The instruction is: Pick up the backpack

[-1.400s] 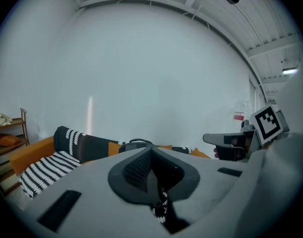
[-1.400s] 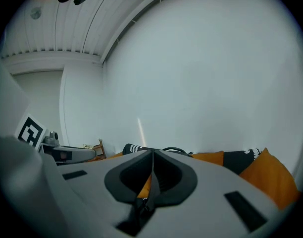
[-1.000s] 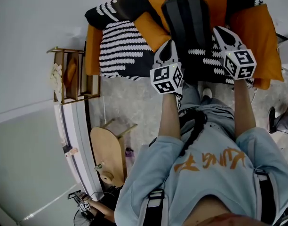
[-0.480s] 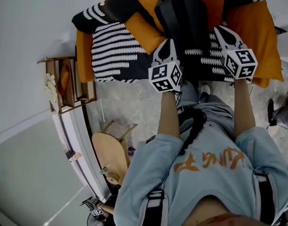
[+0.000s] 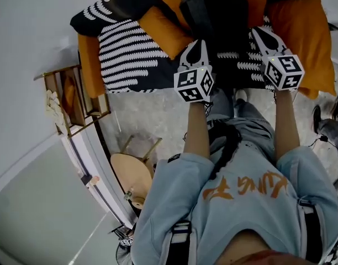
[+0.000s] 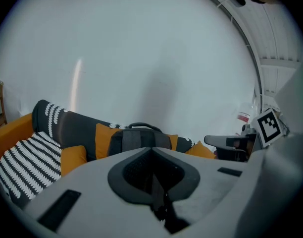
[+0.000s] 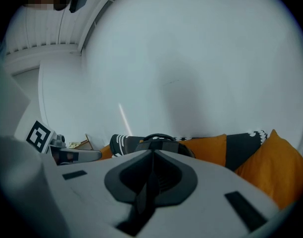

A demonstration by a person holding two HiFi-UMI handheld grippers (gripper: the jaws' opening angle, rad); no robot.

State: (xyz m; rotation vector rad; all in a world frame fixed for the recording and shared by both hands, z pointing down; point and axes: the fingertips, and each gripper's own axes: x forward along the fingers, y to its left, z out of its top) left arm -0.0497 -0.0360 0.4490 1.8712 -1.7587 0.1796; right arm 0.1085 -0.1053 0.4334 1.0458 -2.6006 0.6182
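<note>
Against the back of the sofa (image 5: 90, 65), wedged between orange cushions (image 5: 301, 37): dark backpack (image 5: 216, 21), standing upright, carry handle arched over its top. To its left, a black-and-white striped throw (image 5: 130, 51).

Looks soft-sided, all fabric, likely to sag and fold if pinched on a flat panel. Weight hard to judge; seems full enough to keep its shape, so probably not feather-light. Neither fragile nor slippery by the look of it. Best taken at the top handle (image 6: 139, 126) or at a shoulder strap: firm webbing, thin enough to fit narrow jaws. Grabbing the front face probably gathers only loose cloth.

Flanked in the head view by the left gripper (image 5: 197, 46) at its left edge and the right gripper (image 5: 260, 33) just off its right edge. Jaws of both pressed together, nothing between them, plain in each gripper view.

From the left gripper view: backpack (image 6: 139, 140) straight ahead beyond the shut tips, clearly apart from them, handle showing above the tip line. From the right gripper view: much the same, backpack (image 7: 161, 144) ahead and slightly left of centre, handle (image 7: 159, 136) visible, no contact.

Calls for opening the jaws before closing in on handle or strap.
</note>
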